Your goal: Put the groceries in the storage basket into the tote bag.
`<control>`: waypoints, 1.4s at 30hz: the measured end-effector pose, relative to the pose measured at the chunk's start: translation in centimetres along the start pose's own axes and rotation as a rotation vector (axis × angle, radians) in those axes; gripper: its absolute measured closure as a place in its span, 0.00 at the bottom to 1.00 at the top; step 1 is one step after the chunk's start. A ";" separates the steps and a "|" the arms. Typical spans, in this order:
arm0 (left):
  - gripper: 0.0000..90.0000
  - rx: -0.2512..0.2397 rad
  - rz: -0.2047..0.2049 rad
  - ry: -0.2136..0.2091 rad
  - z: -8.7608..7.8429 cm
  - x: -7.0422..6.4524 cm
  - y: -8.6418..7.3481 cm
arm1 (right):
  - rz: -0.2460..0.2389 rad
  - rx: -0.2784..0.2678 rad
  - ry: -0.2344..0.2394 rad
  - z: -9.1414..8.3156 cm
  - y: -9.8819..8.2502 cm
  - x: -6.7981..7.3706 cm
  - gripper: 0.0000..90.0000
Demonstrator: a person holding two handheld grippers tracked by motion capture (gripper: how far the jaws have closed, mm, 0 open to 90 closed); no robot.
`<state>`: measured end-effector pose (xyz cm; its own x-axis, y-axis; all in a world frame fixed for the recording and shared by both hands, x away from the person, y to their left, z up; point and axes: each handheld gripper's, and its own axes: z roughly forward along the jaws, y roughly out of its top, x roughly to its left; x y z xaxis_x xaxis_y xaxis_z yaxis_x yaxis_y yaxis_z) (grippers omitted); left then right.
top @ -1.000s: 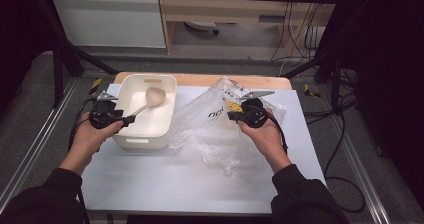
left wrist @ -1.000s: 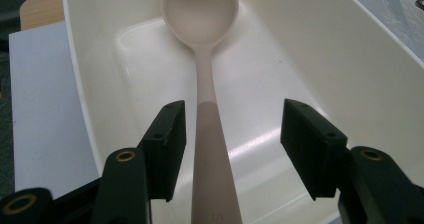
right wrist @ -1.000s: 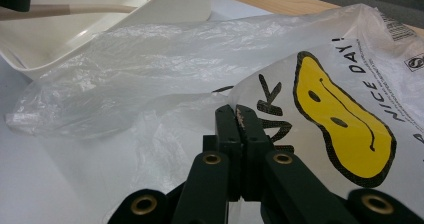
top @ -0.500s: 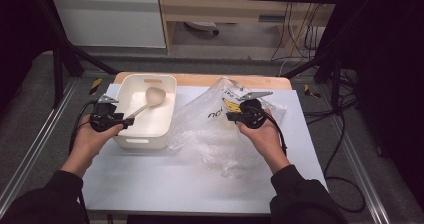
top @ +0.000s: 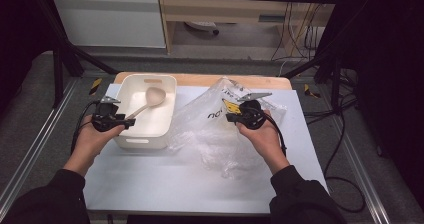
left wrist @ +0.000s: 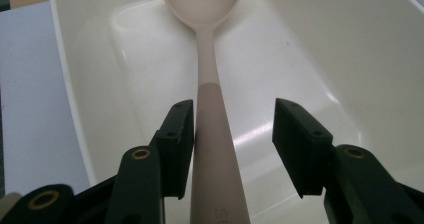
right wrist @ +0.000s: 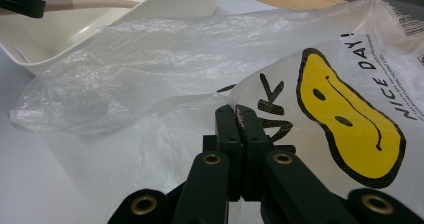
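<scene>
Beige plastic spoon, high view: handle at left gripper, bowl resting inside white tub; right gripper on clear plastic bag. Left gripper view: jaws part-open and just been closing, spoon handle between them, touching one pad (other pad apart). Right gripper view: jaws closed together, pinching bag film; smiley print beside them

Spoon bowl's top cut off by the left gripper view's upper edge.
</scene>
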<state>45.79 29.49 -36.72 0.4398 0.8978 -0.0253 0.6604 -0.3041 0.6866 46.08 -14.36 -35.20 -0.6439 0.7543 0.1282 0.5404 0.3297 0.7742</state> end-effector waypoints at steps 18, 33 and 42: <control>0.67 0.033 -0.024 0.002 0.3 0.5 -0.3 | 0.003 0.001 0.004 -0.1 0.0 -0.1 1.00; 0.76 0.037 -0.038 -0.007 0.4 0.9 -1.1 | 0.001 0.009 0.007 -0.1 0.0 0.0 1.00; 0.73 0.069 -0.024 -0.005 0.6 0.8 -0.6 | 0.004 0.009 0.005 -0.1 0.0 -0.1 1.00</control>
<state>46.08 30.22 -37.57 0.4264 0.9034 -0.0450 0.7108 -0.3039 0.6343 46.05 -14.51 -35.18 -0.6449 0.7524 0.1344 0.5474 0.3319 0.7682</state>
